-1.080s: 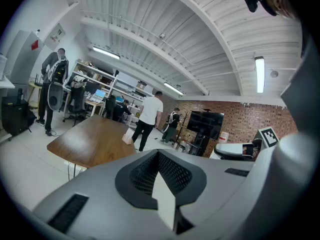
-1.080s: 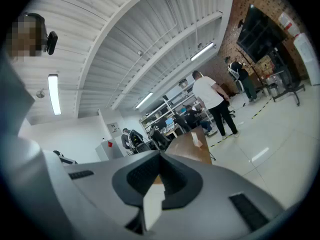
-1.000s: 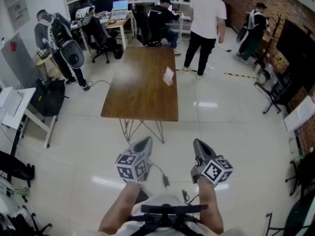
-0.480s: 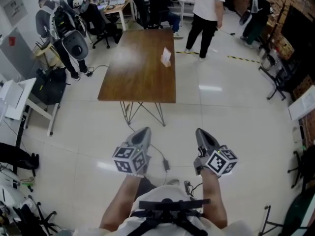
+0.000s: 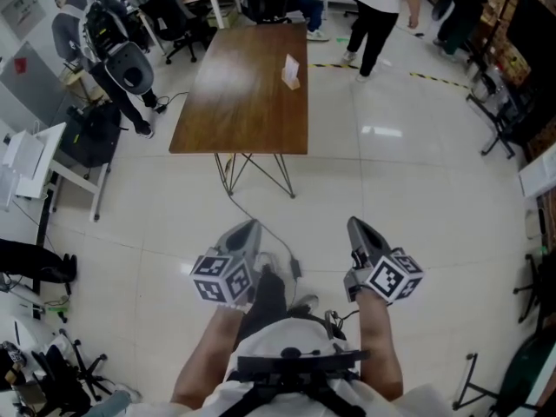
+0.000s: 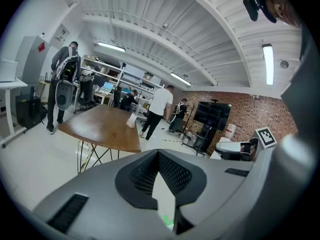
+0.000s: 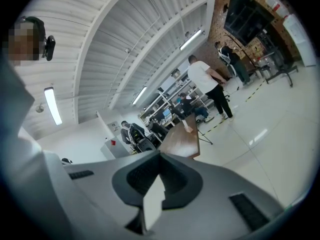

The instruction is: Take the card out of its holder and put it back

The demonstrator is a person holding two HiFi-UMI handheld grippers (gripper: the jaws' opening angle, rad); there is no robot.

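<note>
Standing upright on table [image 5: 234,102], card holder [image 5: 292,70], near right edge

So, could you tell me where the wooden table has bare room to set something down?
Nearly all of the table is bare: the whole near end and the left side. Only the card holder stands on it, by the far right edge. Beyond the far end it is crowded, with office chairs and a standing person.

No legible text, label or number anywhere.
</note>
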